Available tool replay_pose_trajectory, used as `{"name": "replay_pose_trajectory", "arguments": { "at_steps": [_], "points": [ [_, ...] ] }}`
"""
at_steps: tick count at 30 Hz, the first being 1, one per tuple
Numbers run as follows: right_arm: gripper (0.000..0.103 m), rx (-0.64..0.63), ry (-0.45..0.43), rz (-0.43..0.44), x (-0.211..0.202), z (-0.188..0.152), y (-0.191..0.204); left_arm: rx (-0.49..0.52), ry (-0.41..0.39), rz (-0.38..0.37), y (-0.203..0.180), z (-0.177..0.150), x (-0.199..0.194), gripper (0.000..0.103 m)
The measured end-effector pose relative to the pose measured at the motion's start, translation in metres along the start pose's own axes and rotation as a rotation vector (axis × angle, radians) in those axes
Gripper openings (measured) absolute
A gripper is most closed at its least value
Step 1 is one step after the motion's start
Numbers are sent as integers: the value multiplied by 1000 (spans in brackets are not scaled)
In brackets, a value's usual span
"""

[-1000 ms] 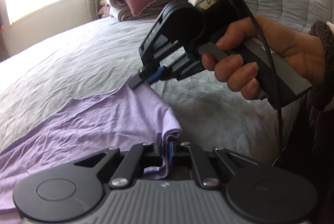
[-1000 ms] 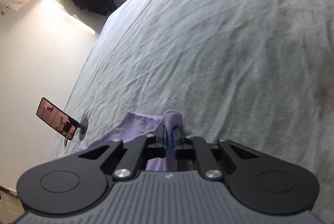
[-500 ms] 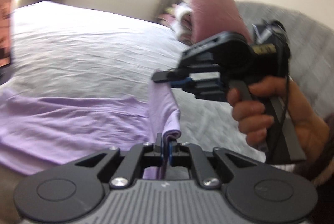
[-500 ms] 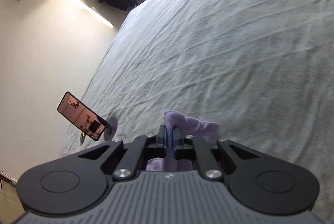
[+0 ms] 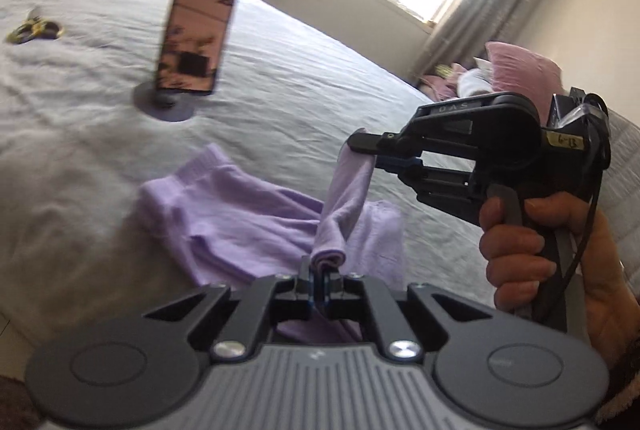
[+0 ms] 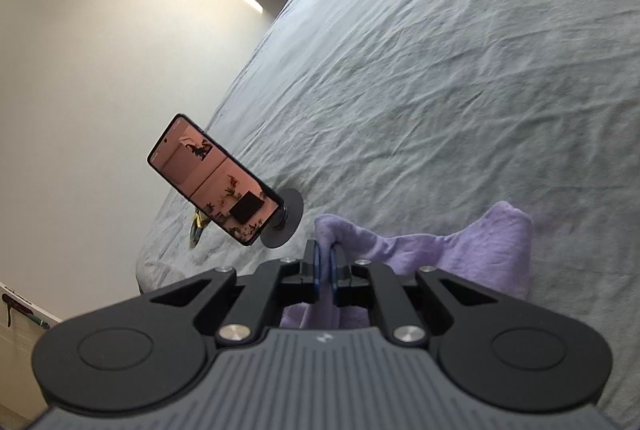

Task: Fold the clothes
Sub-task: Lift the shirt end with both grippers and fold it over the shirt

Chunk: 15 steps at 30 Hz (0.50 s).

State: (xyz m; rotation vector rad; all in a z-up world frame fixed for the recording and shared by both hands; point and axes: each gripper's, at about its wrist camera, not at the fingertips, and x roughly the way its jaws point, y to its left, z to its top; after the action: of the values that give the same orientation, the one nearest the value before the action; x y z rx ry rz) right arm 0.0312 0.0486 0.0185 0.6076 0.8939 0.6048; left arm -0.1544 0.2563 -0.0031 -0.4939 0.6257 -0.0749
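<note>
A lilac garment lies partly folded on the grey bedspread, its ribbed hem toward the phone. My left gripper is shut on a bunched edge of it. A strip of the cloth rises from there to my right gripper, held by a hand at the right and shut on the other end. In the right wrist view my right gripper pinches lilac garment between its blue pads, and the rest drapes down to the right.
A phone stands on a round stand just beyond the garment, also seen as phone near the bed's edge. A small yellow and black object lies far left. Pink pillow and folded bedding sit by the curtained window.
Both grippers have swept across the bed with the cloth edge toward the phone, folding the garment over itself. The left view has rolled, and the phone is now close ahead.
</note>
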Motion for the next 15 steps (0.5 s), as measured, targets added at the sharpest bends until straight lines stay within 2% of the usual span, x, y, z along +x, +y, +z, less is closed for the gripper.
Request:
{"name": "replay_pose_trajectory", "arguments": {
  "at_steps": [5,13,15],
  "points": [
    [8,-14,35,2,33,-10,19,-76,-11,48,33,8,-9,4],
    [9,-21,67,-22,69,-18,34,-192,19,67,73,16,-7,4],
    [12,5,76,-18,73,-18,33,-212,23,74,79,17,-6,5]
  ]
}}
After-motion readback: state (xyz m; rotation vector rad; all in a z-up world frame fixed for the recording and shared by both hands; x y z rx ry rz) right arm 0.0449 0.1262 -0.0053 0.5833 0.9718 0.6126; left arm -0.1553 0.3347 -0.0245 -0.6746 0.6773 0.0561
